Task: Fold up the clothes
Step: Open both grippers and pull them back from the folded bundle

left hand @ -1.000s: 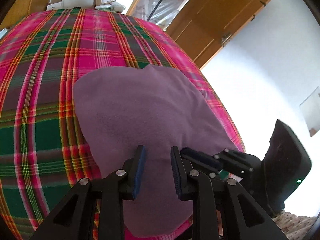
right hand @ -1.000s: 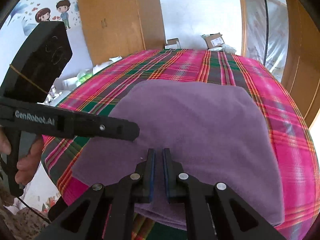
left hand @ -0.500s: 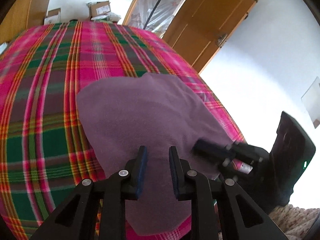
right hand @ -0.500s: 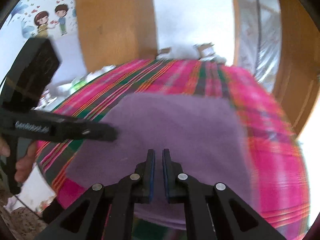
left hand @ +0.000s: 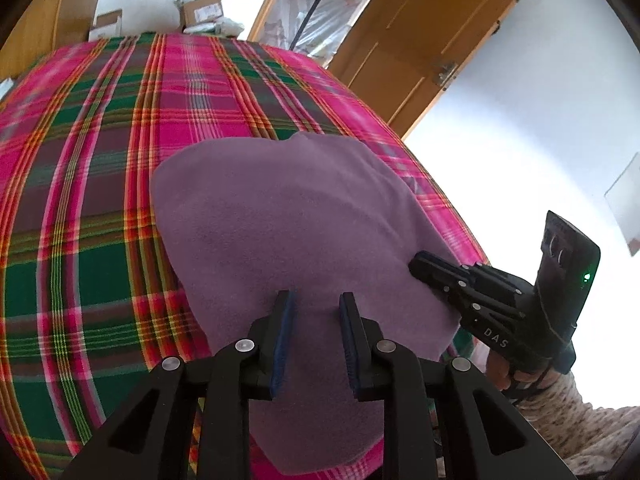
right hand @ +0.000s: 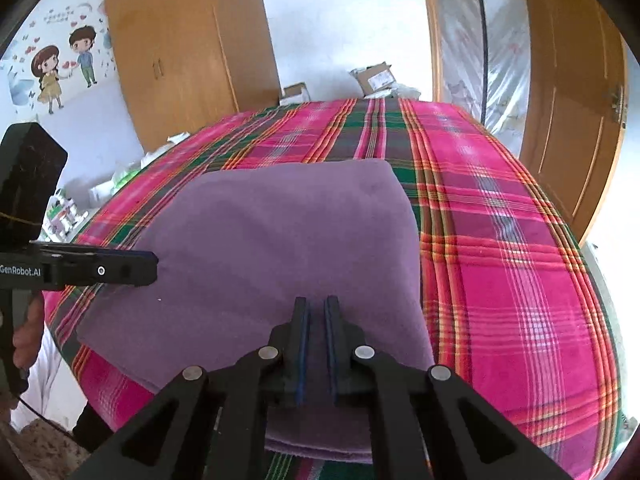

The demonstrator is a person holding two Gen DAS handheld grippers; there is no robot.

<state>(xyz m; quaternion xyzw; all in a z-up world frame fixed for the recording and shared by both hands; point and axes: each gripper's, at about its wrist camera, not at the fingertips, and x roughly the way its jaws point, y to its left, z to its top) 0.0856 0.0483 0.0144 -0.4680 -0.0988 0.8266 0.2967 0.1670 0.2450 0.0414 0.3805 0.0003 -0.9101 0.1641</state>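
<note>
Purple fleece, a folded garment [left hand: 288, 224], lay flat on a bed covered by a pink, green and orange plaid blanket [left hand: 92, 184], close to the bed's near edge, with its folded layers showing along that near edge in the right wrist view [right hand: 280, 240].

Above the cloth's near part, the left gripper [left hand: 314, 320] hung with its blue-padded fingers [left hand: 282, 336] set a moderate gap apart and nothing between them. In the right wrist view the same tool came in from the left [right hand: 120, 266], its tip over the cloth's left edge; whether it touched the cloth could not be told.

Over the near middle of the garment, the right gripper [right hand: 316, 332] had its fingers [right hand: 302, 344] drawn almost together, a thin slit left between the pads and no cloth caught in them. Seen from the left wrist camera, it reached in from the right [left hand: 424, 264] with its tip at the cloth's right edge, gripped by a hand [left hand: 504, 372].

Beyond the bed stood a wooden wardrobe [right hand: 180, 60], a wooden door [left hand: 420, 40] and some cardboard boxes [left hand: 200, 12].
</note>
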